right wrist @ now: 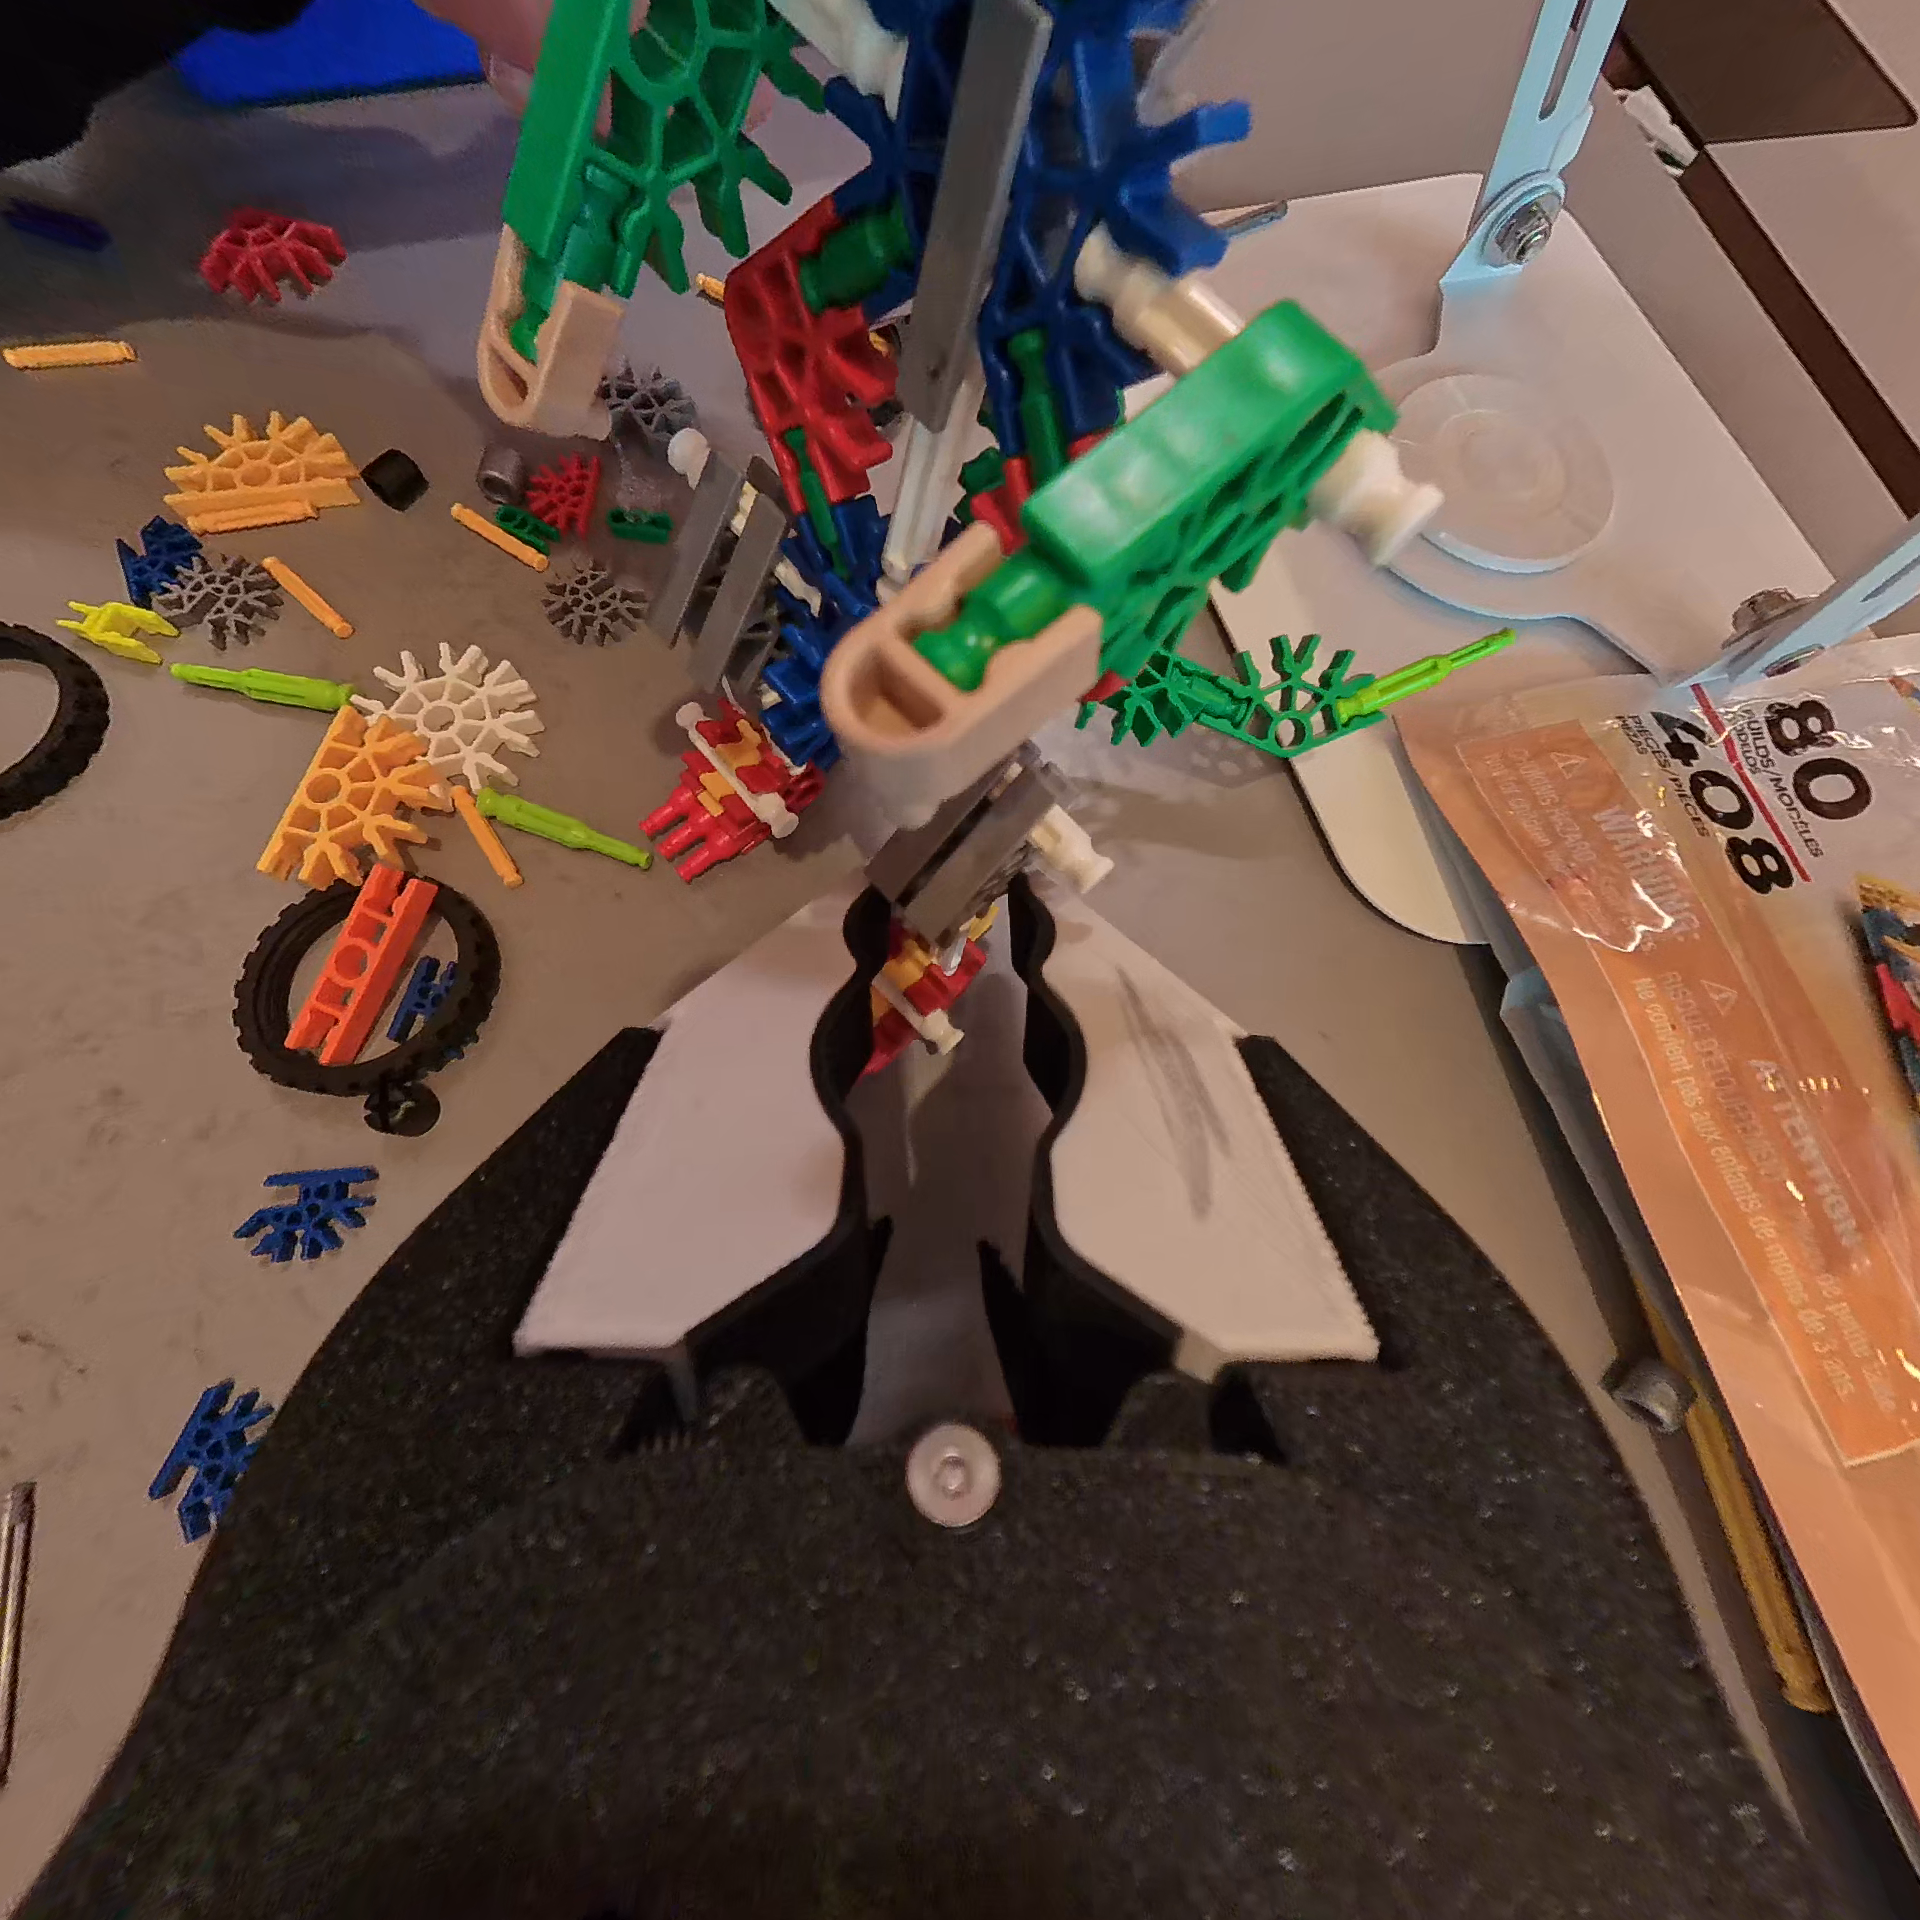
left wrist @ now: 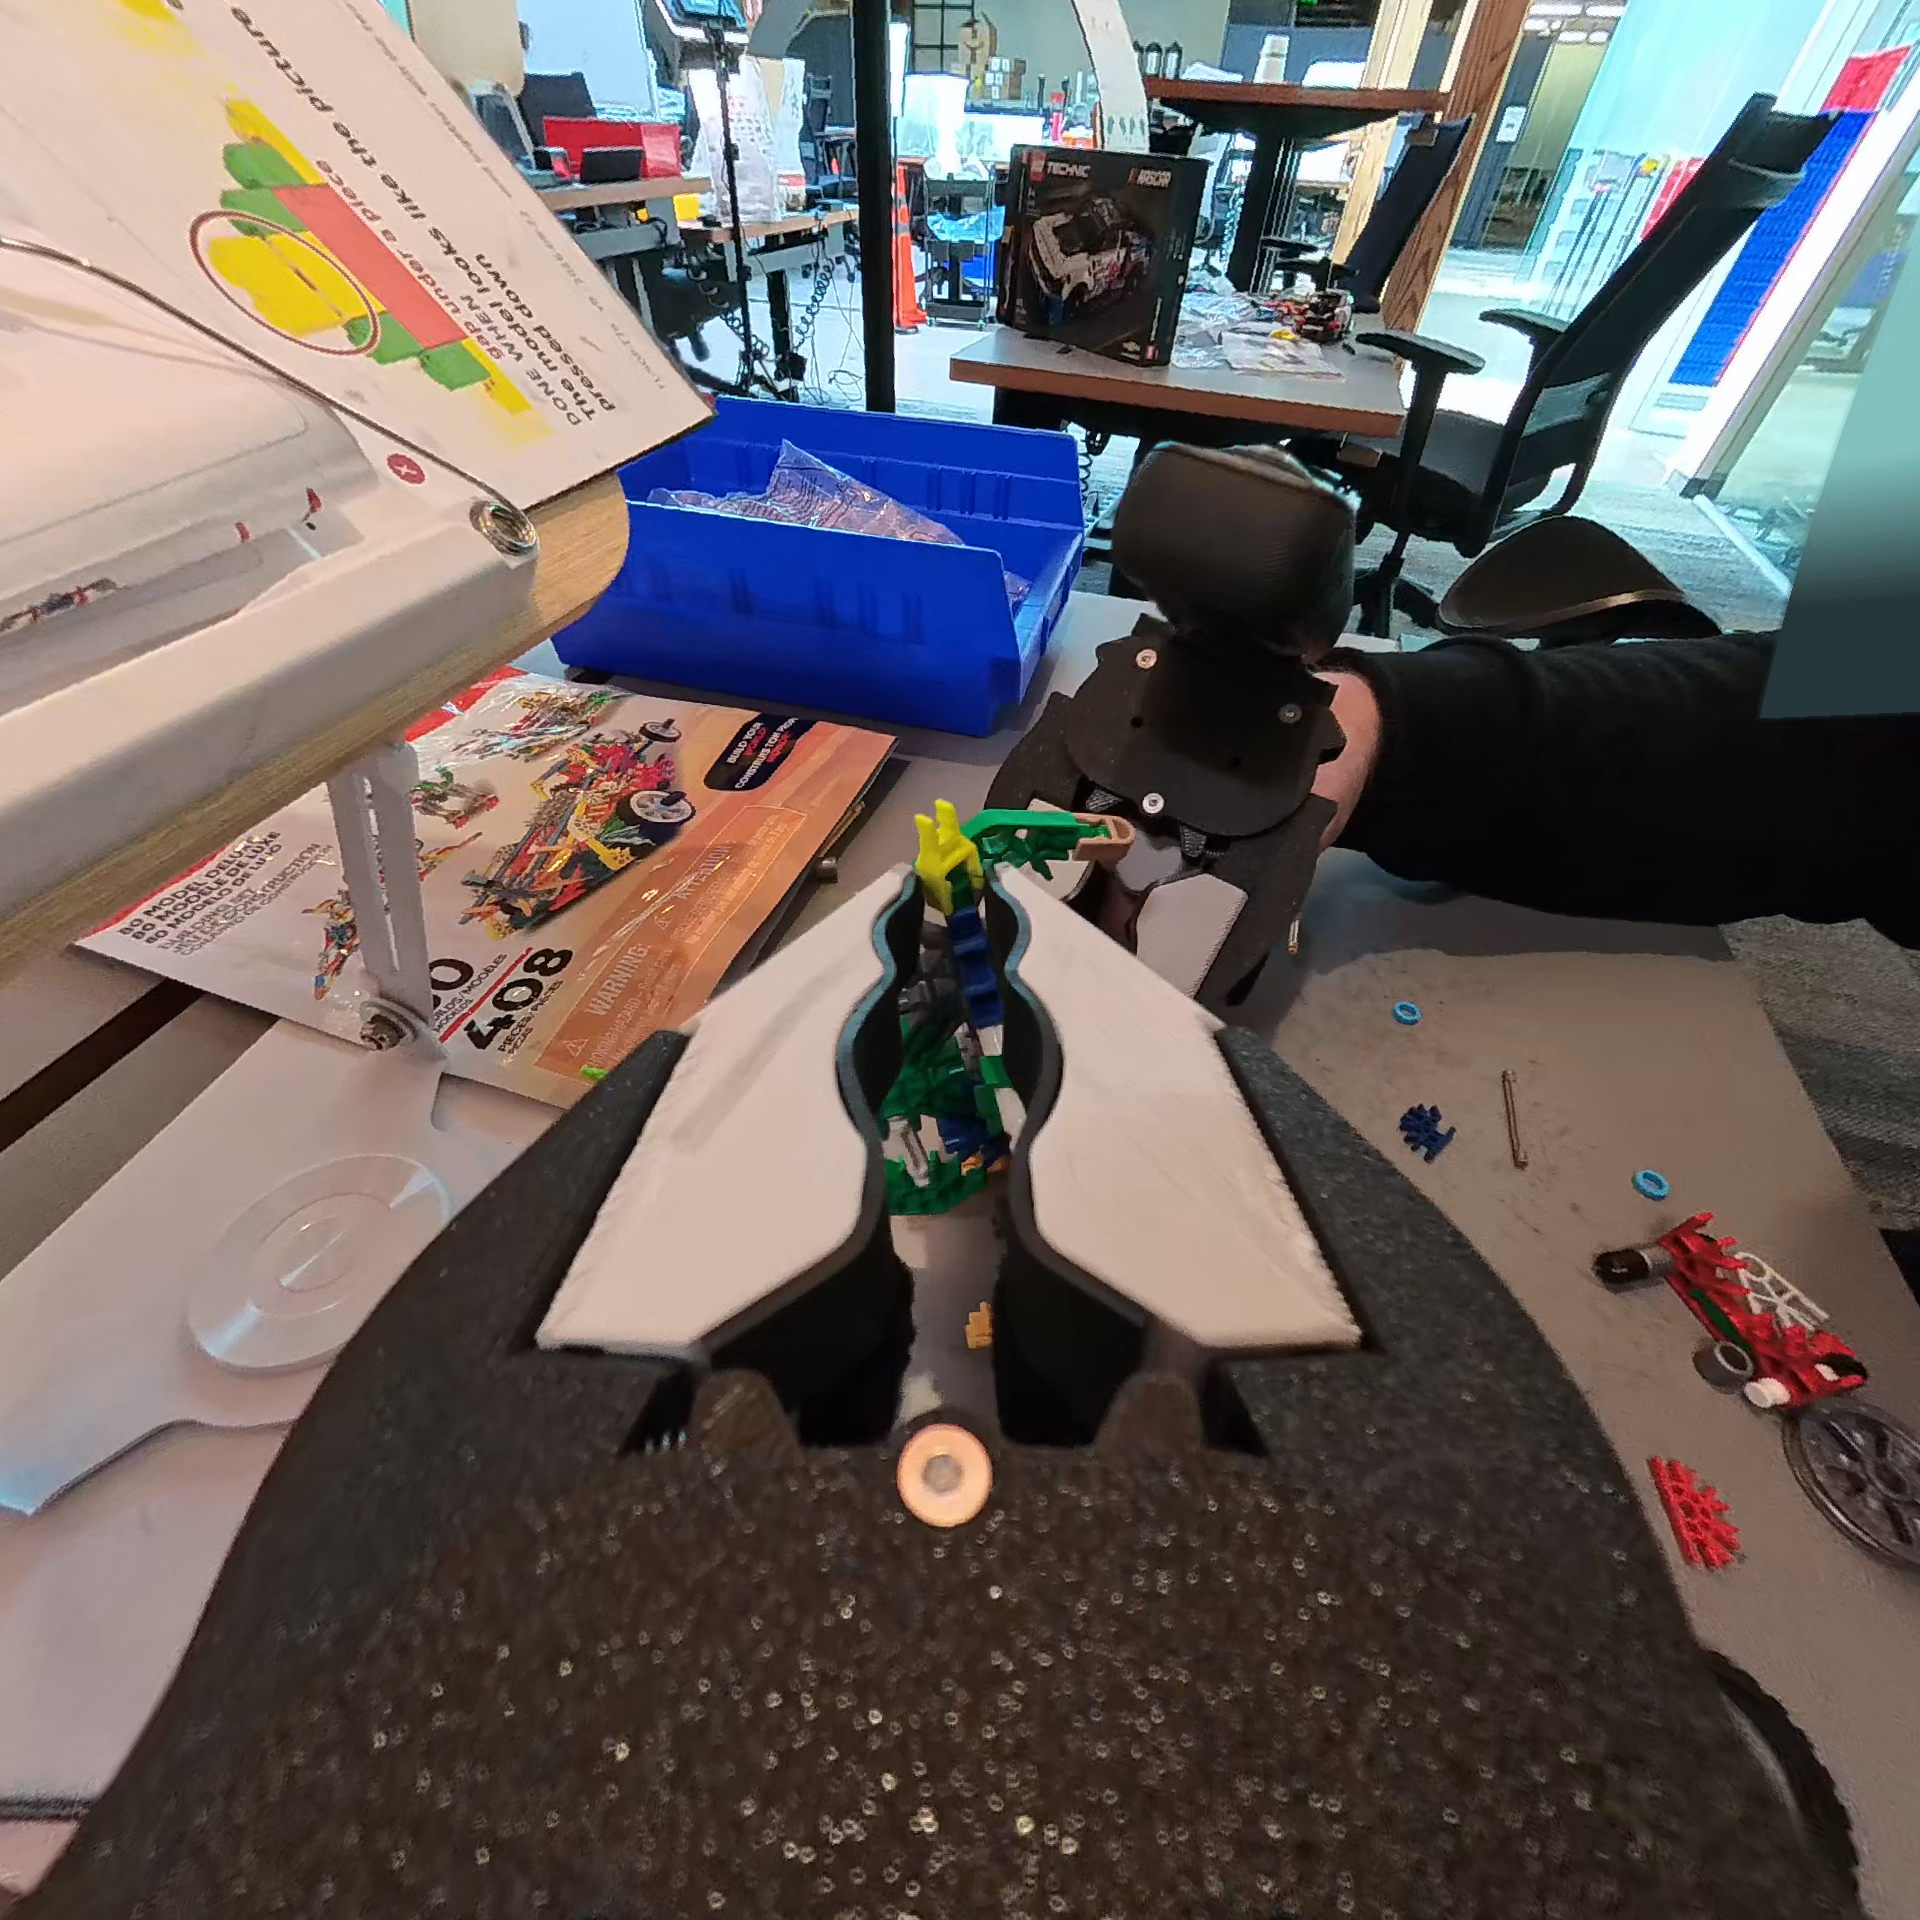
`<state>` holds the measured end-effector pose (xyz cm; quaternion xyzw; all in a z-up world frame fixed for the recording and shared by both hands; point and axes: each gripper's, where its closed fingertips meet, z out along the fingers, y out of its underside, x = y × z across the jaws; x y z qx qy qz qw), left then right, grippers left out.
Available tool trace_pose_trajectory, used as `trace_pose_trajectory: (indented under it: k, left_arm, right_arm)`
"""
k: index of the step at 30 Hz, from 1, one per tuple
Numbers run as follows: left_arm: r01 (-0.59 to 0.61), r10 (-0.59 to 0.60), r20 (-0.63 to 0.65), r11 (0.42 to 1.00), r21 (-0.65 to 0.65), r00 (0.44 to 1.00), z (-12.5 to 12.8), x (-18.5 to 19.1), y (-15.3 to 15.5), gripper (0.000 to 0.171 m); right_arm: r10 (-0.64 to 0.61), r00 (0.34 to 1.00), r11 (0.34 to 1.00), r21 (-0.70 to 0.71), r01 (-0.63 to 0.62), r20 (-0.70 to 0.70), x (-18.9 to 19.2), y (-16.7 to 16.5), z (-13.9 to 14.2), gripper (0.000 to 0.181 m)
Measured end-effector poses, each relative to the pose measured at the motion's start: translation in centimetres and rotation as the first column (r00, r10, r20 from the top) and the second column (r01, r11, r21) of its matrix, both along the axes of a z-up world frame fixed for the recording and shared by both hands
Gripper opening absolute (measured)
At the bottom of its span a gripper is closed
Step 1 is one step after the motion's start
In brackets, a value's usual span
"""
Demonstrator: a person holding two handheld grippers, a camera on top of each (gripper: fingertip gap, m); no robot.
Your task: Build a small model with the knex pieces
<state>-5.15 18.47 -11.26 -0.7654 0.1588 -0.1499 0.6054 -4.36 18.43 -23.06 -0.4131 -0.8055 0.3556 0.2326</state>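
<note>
A multicoloured rod-and-connector toy model (left wrist: 961, 1039) of green, blue, red, grey and white pieces is held between both grippers above the grey table (left wrist: 1455, 1039). My left gripper (left wrist: 951, 904) is shut on the model's blue and green part; a yellow clip (left wrist: 943, 847) sticks up past its fingertips. My right gripper (right wrist: 940, 925) is shut on the model's red, yellow and grey end (right wrist: 925, 977). The rest of the model (right wrist: 935, 364) rises above it, with tan clips (right wrist: 935, 696) on green rods. The right gripper also shows in the left wrist view (left wrist: 1174, 883), held by a hand in a black sleeve.
Loose connectors, rods and tyres (right wrist: 364, 997) lie to the left. A red and white small model (left wrist: 1756, 1320) with a wheel lies right. A blue bin (left wrist: 831, 582), a printed bag (left wrist: 582, 883), a white stand base (left wrist: 312, 1247) and a raised board (left wrist: 260, 468) are on the left. My right fingertips sit around 12 centimetres from my left ones.
</note>
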Motion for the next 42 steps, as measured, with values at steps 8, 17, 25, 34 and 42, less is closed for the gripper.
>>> trace_pose_trajectory:
  k: [8,17,25,34,42]
  left_arm:
    - [0.080,-0.080,0.043,0.997,-0.004,0.996,0.0,1.2,-0.5,0.007]
    - [0.211,-0.210,0.091,0.978,0.007,0.973,0.2,3.5,-1.3,0.006]
    - [0.292,-0.292,0.124,0.956,0.022,0.948,0.4,5.0,-1.9,0.007]
    - [0.339,-0.340,0.153,0.940,0.035,0.928,0.5,5.6,-2.3,0.007]
    - [0.390,-0.391,0.189,0.920,0.046,0.901,0.6,6.4,-2.7,0.007]
  right_arm:
    - [0.080,0.997,0.997,-0.012,-0.080,0.013,1.1,-0.4,0.0,0.021]
    - [0.193,0.981,0.981,-0.027,-0.192,0.025,2.7,-1.3,0.0,0.021]
    - [0.250,0.967,0.967,-0.051,-0.248,0.041,3.6,-2.0,0.0,0.021]
    - [0.274,0.961,0.961,-0.055,-0.271,0.045,4.0,-2.4,0.0,0.021]
    - [0.300,0.953,0.953,-0.064,-0.296,0.051,4.4,-2.8,0.0,0.021]
